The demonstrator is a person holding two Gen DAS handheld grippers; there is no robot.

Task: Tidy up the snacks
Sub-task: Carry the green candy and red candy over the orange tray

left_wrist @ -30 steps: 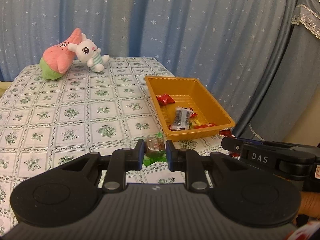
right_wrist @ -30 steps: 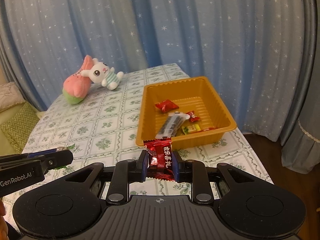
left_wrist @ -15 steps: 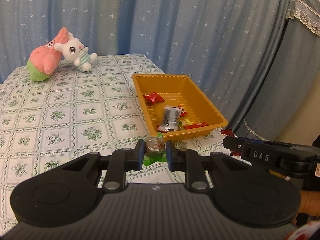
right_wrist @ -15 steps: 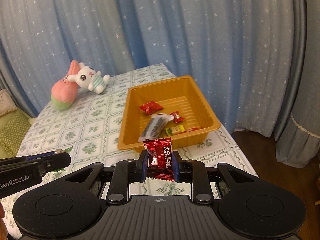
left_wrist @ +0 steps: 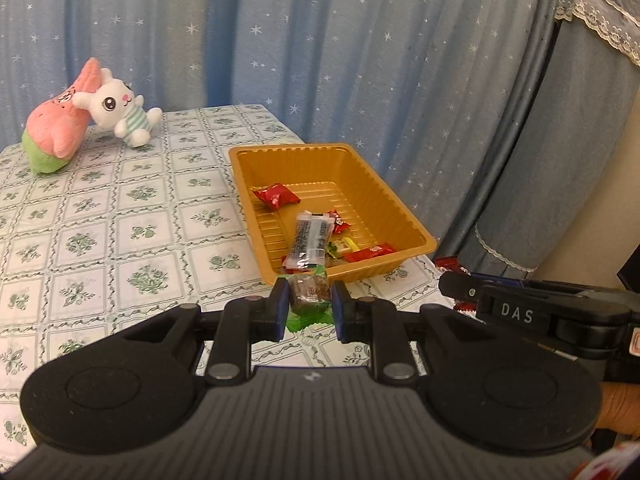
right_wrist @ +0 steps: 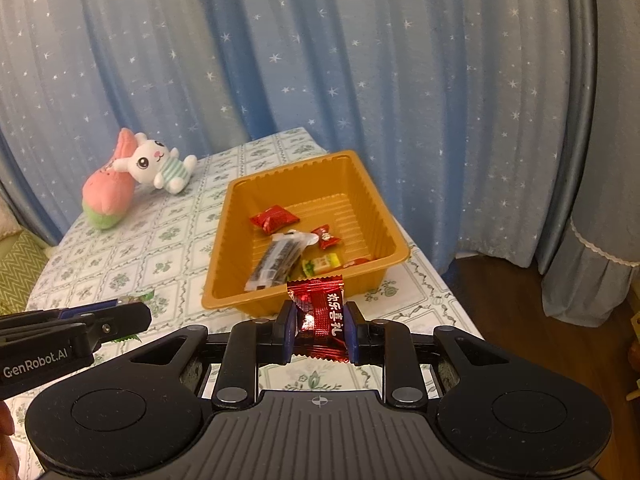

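Right, your left gripper is clamped on one green-wrapped candy, your right gripper on one red candy, both held just short of the one orange tray. Inside the tray you've got five snacks: three red, one dark bar, one yellow-green. Two plush toys sit at the far end.

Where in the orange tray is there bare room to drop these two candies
The far half of the orange tray is bare, behind the red pillow packet. The strip along its left wall is also free. The near right corner is crowded: the long dark bar, small red candy and yellow-green packet cluster there.
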